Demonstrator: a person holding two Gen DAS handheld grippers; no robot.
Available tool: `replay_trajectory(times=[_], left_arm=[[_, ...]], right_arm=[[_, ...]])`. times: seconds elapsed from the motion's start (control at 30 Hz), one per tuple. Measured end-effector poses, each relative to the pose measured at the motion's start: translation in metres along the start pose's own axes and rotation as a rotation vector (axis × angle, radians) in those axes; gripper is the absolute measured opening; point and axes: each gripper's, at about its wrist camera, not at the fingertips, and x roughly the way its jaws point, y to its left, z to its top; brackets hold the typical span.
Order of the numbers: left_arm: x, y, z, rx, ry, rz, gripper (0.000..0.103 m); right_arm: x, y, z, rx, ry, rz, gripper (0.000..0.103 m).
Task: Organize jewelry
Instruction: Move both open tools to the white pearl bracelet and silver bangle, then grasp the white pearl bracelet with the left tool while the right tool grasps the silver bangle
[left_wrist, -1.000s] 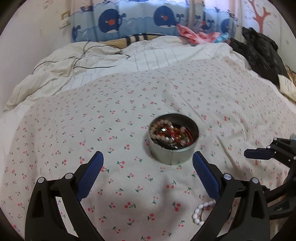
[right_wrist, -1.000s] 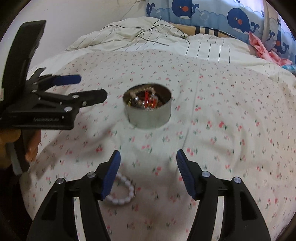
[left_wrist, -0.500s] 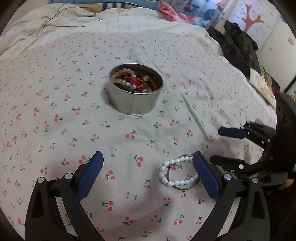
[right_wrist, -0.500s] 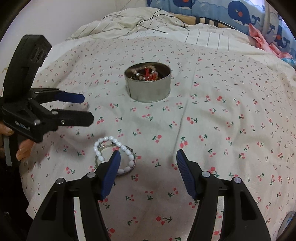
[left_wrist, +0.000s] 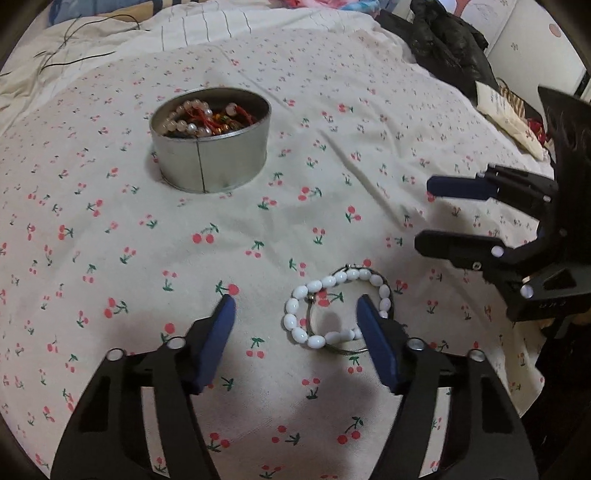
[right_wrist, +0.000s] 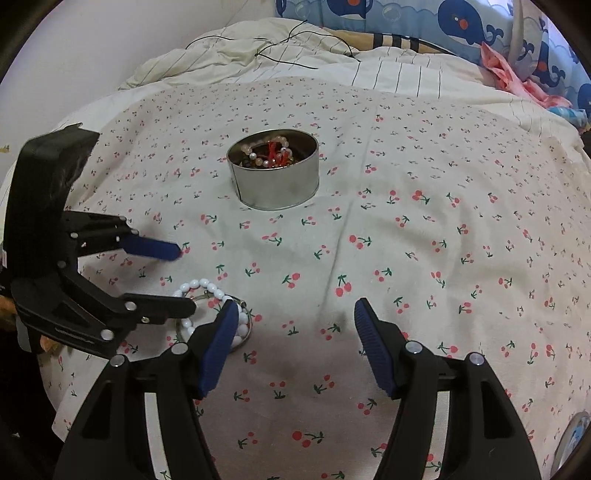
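Observation:
A white bead bracelet (left_wrist: 301, 334) with a thin metal bangle lies on the cherry-print bedsheet (left_wrist: 110, 240). My left gripper (left_wrist: 295, 306) hangs just over it, pointing steeply down. Its jaws are closing with the bracelet partly between them, and the right finger covers its right side; the pads do not press on it. A round metal tin (left_wrist: 210, 162) with several bead bracelets stands farther back. From the right wrist, the bracelet (right_wrist: 207, 286) sits between the left gripper (right_wrist: 184, 279) fingers, with the tin (right_wrist: 273, 184) behind. My right gripper (right_wrist: 295, 310) stands open over bare sheet, holding nothing.
A rumpled striped duvet (right_wrist: 258, 55) with a black cable (right_wrist: 280, 51) lies beyond the tin. Dark clothing (left_wrist: 443, 44) is piled at the far right of the bed. The sheet's edge drops off at the near left (right_wrist: 55, 406).
The left gripper has tipped downward and sunk toward the bracelet, which now lies between its fingers. Its jaws have narrowed. The right gripper has barely moved.

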Motion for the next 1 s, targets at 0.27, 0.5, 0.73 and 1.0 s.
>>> replay_trajectory(times=[0.27, 0.5, 0.73, 1.0], left_arm=[[0.005, 0.005, -0.005, -0.018, 0.039, -0.036, 0.009], [-0.013, 0.022, 0.001, -0.062, -0.031, 0.047, 0.007], [-0.010, 0.039, 0.002, -0.106, 0.000, 0.108, 0.007], [-0.002, 0.047, 0.004, -0.165, 0.026, 0.080, 0.035]], right_arm=[[0.001, 0.001, 0.000, -0.001, -0.001, 0.002, 0.064], [0.003, 0.003, -0.001, -0.005, 0.007, 0.008, 0.064], [0.013, 0.019, -0.003, -0.052, 0.030, 0.036, 0.063], [0.025, 0.043, -0.005, -0.125, 0.029, 0.054, 0.063]])
